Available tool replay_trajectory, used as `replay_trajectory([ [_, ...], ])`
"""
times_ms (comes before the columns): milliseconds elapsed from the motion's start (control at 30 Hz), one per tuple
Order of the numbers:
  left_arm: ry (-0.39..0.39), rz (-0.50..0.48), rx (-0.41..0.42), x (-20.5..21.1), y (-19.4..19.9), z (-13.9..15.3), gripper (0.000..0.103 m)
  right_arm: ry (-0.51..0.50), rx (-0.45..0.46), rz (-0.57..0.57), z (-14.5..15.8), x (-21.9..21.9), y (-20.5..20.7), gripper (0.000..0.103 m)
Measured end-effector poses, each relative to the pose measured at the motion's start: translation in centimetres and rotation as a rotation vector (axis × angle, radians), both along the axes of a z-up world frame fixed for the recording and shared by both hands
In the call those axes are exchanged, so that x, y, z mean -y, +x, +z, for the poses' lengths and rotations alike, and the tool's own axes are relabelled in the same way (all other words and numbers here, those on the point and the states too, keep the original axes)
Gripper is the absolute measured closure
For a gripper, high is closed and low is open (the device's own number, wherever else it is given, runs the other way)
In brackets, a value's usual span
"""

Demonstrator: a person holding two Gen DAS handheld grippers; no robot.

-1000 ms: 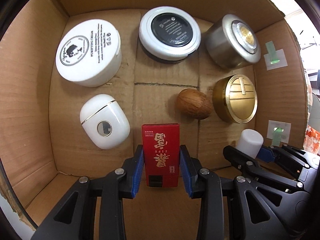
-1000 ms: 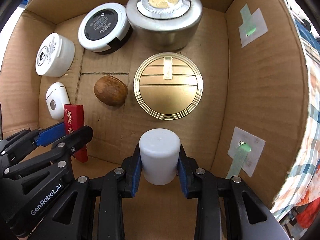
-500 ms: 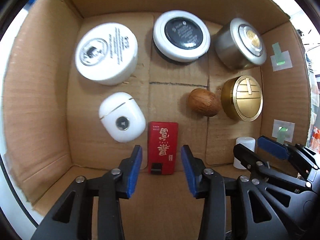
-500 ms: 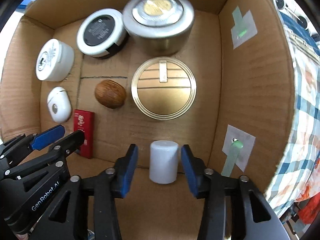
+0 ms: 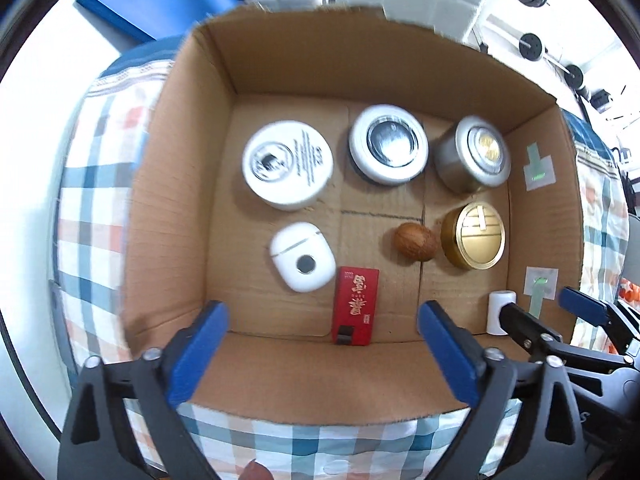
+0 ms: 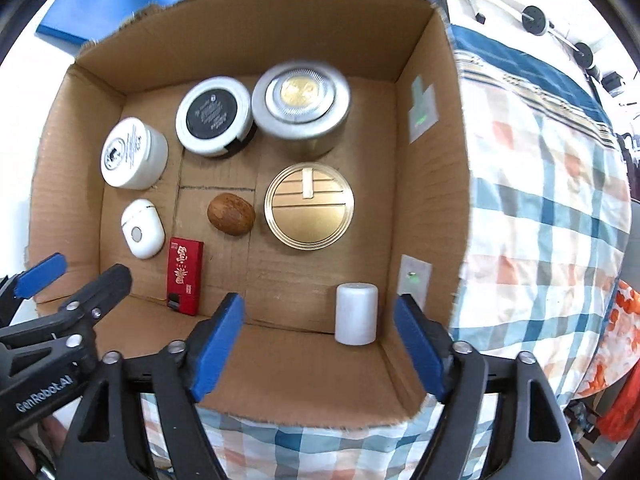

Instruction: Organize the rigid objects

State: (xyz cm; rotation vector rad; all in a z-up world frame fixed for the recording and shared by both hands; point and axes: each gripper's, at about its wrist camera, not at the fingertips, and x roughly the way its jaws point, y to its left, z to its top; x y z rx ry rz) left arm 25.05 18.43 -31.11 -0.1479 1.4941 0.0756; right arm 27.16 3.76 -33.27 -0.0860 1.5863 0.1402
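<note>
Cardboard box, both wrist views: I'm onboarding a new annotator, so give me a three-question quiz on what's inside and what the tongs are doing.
1. True or false: the left tongs grip the red box.
2. How many round lidded tins or jars sit in the cardboard box?
3. Which thing stands nearest the right tongs? A) brown nut B) white cylinder C) white earbud case

Key: 1 false, both tongs are open and empty. 2 four. 3 B.

Cardboard box (image 5: 180,208) on checkered cloth (image 5: 92,184)
</note>
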Motion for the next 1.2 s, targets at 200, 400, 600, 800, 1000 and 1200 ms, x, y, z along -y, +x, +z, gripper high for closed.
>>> replay_trajectory([
  [200,-0.001,0.008,0.063,0.6,-0.8,3.4,0.0,0.033,0.044,-0.034,2.7,1.0,-0.9,0.0],
  [400,0.032,-0.014,0.174,1.7,-2.9,10.0,0.0,0.07,0.138,-0.048,8.6,2.6,-2.9,0.0],
  [600,0.052,-0.034,0.284,2.9,-5.6,16.4,0.0,0.111,0.252,-0.064,16.5,4.4,-6.5,0.0],
  [800,0.058,-0.031,0.352,3.5,-8.2,21.3,0.0,0.136,0.338,-0.071,22.8,6.2,-9.8,0.0],
  [1000,0.066,-0.016,0.372,3.8,-10.6,24.3,0.0,0.135,0.396,-0.059,27.2,7.3,-12.6,0.0],
  [1200,0.084,-0.015,0.389,4.2,-12.7,26.1,0.0,0.144,0.435,-0.042,30.2,7.6,-14.6,0.0],
])
